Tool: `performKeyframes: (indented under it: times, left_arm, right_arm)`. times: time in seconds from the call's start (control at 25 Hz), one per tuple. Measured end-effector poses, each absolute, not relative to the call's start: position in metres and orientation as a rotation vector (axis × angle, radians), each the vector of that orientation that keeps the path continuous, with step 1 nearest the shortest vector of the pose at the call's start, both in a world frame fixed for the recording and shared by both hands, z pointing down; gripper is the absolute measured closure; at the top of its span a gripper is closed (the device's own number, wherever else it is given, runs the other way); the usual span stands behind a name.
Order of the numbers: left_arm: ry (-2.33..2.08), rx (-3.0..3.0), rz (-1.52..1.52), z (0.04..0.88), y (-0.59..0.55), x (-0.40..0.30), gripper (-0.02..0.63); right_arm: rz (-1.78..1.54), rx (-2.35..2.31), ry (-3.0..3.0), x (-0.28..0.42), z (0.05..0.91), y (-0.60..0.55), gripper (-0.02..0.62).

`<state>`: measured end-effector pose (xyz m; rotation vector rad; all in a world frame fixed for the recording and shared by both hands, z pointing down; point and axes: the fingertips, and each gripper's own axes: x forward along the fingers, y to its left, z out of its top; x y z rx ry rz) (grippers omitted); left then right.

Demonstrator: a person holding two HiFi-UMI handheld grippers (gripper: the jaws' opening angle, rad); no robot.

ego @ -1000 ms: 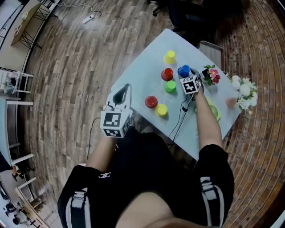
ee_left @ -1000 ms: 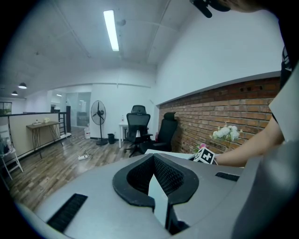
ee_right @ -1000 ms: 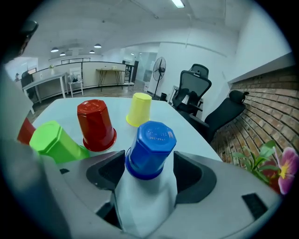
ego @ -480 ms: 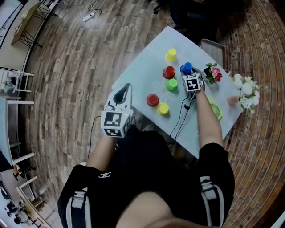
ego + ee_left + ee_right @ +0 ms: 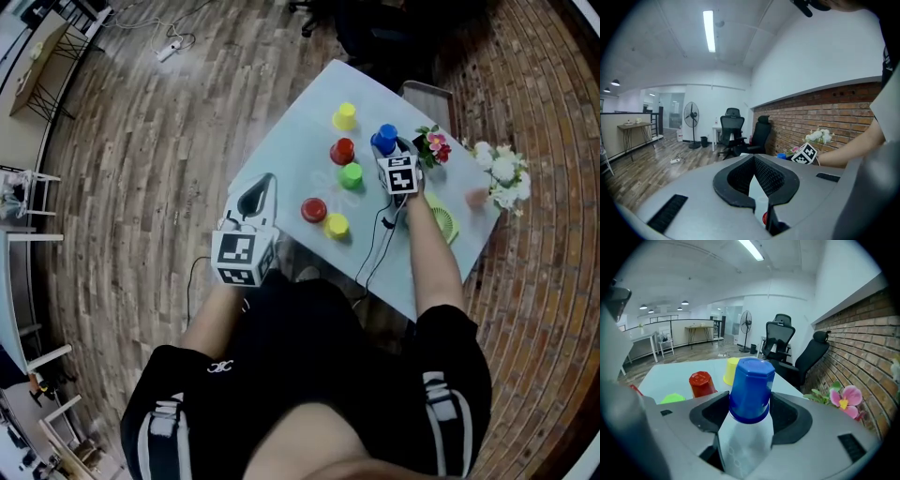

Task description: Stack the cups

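Seemingly aloft; upside-down blue cup (image 5: 751, 389)

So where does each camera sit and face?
Head view: on the head, steeply down at the table; forearms, lap, left gripper, right gripper show.
Left gripper view: on that gripper, along its jaws roomward; right forearm shows.
Right gripper view: on that gripper, along its jaws, just closing on the blue cup.
Shared: head and right gripper views show the blue cup.
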<state>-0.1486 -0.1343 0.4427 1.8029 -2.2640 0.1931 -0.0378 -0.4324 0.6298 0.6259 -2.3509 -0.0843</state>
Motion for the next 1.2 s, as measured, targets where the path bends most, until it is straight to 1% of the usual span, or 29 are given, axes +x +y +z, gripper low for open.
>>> performKeyframes:
  times: [0.36,0.6,0.92,1.2]
  left_arm:
    - [-2.164,1.98,0.155,0.426,-0.15,-0.126,0.604]
    - [-2.043,2.13,0.136,0.422,-0.165,-0.098,0.604]
    - [-1.916,2.257,0.12,0.416,-0.169,-0.067,0.604]
    - [-1.84,2.312,0.134,0.42,-0.168,-0.05,0.604]
  right_arm:
    - [-0.153,0.749,-2.444,-0.008,0.558,-0.391,0.328]
    - [-0.179,0.841,-2.466,0.025,0.535,-0.349,0.328]
    - [-0.091,0.955,-2.434,0.072,0.55,-0.302,0.33]
    - [0.06,1.033,-2.364,0.102,0.601,-0.257,0.33]
